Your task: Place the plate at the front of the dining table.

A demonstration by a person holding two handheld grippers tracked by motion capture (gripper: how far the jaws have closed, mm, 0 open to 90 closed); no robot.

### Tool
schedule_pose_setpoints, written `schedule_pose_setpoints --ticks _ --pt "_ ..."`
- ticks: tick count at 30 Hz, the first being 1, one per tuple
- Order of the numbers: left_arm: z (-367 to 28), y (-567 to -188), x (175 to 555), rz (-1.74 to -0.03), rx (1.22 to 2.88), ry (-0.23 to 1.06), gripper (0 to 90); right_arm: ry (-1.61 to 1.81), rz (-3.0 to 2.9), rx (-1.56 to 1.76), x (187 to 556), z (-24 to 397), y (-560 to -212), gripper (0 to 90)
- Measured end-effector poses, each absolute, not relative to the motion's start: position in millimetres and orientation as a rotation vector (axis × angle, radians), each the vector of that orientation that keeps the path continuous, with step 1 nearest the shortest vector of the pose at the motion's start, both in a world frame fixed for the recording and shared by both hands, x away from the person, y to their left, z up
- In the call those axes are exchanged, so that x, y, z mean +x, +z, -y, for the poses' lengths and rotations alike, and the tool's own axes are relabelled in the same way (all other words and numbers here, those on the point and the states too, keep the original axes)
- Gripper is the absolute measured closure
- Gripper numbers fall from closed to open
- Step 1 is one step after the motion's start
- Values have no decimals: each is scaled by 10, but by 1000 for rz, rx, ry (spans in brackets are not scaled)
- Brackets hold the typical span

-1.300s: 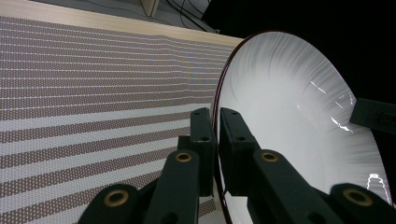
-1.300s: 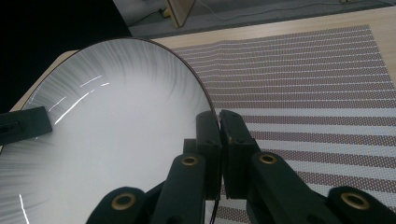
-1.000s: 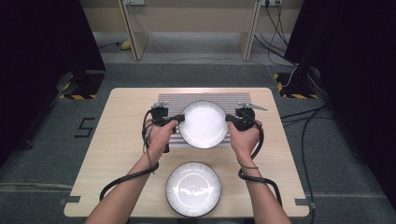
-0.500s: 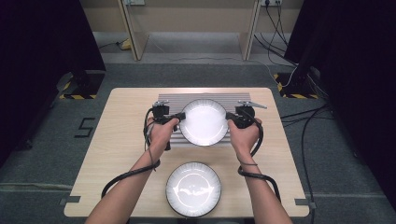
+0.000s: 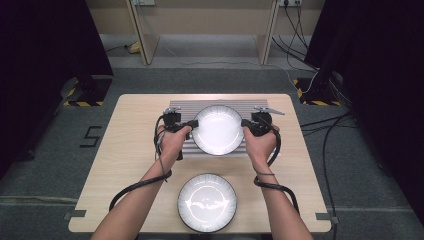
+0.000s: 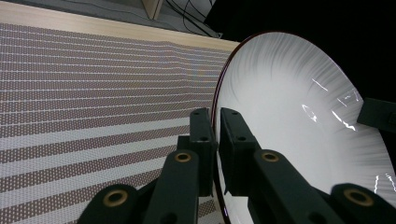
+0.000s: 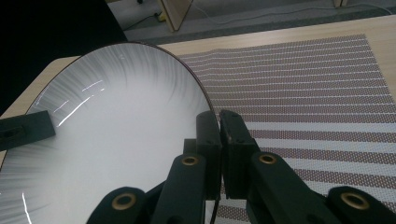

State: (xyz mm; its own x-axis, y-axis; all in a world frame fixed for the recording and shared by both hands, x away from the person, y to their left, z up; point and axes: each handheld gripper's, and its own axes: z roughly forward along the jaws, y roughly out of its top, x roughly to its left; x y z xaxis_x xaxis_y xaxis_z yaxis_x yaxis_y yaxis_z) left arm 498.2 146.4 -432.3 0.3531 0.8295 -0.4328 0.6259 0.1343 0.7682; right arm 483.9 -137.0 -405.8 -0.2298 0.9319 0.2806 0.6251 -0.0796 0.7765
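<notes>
- High view: a white plate [image 5: 218,129] was held over the striped placemat [image 5: 180,107] at the far middle of the wooden table [image 5: 125,150], clamped at its left rim by the left gripper [image 5: 189,126] and at its right rim by the right gripper [image 5: 247,124]. Against the pictures from a second before, the plate had been carried slightly away from the person and further onto the mat, both grips unchanged. It was judged that the plate was being set down on the mat, with the release yet to come. A second plate [image 5: 207,202] lay at the near edge, well apart from the first.
- Left gripper view: the left gripper [image 6: 215,126] was seen with its jaws pressed together on the plate's [image 6: 289,116] dark rim, the plate tilted above the mat [image 6: 93,93]; whether it touched the mat could not be told.
- Right gripper view: the right gripper [image 7: 218,128] was likewise closed on the plate's [image 7: 121,126] opposite rim, the mat [image 7: 317,88] beneath.
- Room: grey floor [image 5: 60,165], cables, wooden furniture legs and dark curtains were seen around the table.
</notes>
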Motion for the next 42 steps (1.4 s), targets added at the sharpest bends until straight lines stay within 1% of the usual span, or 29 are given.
schedule_pose_setpoints --ticks 8,42 --pt "-1460 -4334 5021 -1351 1574 246 840 1219 -1848 1682 4874 1368 -4067 873" --pt "-1382 -4381 5138 -1290 1523 360 842 1232 -1793 1636 5022 1382 -4142 869"
